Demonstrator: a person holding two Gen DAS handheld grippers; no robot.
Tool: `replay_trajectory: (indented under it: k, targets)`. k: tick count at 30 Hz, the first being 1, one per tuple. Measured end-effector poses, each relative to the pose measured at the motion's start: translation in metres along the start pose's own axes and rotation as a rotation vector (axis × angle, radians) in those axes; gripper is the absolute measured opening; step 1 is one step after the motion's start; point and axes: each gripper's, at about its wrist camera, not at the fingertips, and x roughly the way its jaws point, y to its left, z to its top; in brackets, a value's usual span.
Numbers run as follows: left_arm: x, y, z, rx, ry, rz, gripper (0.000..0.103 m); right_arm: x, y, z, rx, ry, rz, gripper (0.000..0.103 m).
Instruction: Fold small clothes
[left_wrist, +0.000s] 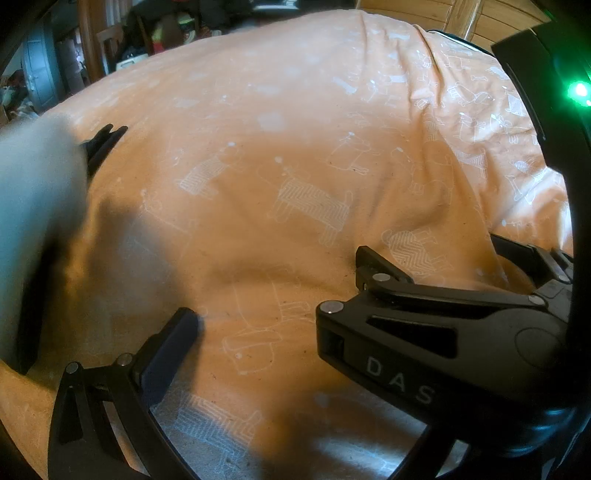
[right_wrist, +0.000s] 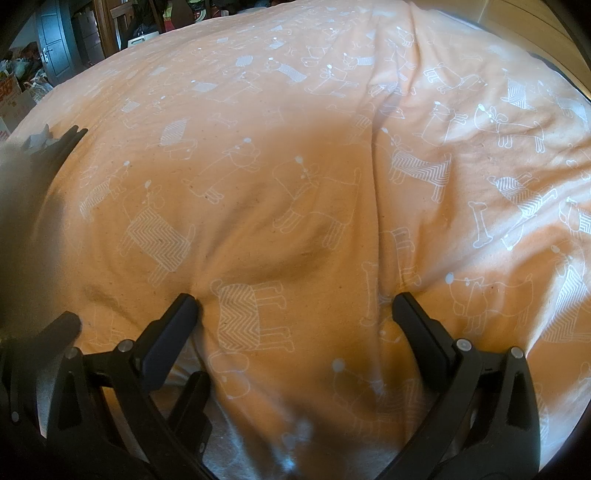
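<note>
The orange bedcover printed with white dogs fills both views and lies bare across its whole middle, rumpled by 1 long crease running away from the right gripper; its far edge drops off toward a cluttered room with a grey door at upper left, and a wooden wall borders it at upper right; the right gripper has its 2 fingers spread wide with only bedcover between them, tips low over the cloth; the left gripper is likewise spread apart and pinches nothing, and the right gripper's black body crowds its right side; a pale, blurred garment with a dark part lies at the far left edge of both views, left of both grippers, apart from the fingers.
</note>
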Motion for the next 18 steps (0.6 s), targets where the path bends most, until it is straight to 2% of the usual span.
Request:
replay_trajectory:
  k: [18]
  targets:
    - [-0.0004, 0.0003, -0.0001, -0.004, 0.001, -0.004, 0.103, 0.0, 0.0, 0.0001, -0.001, -0.001, -0.001, 0.103]
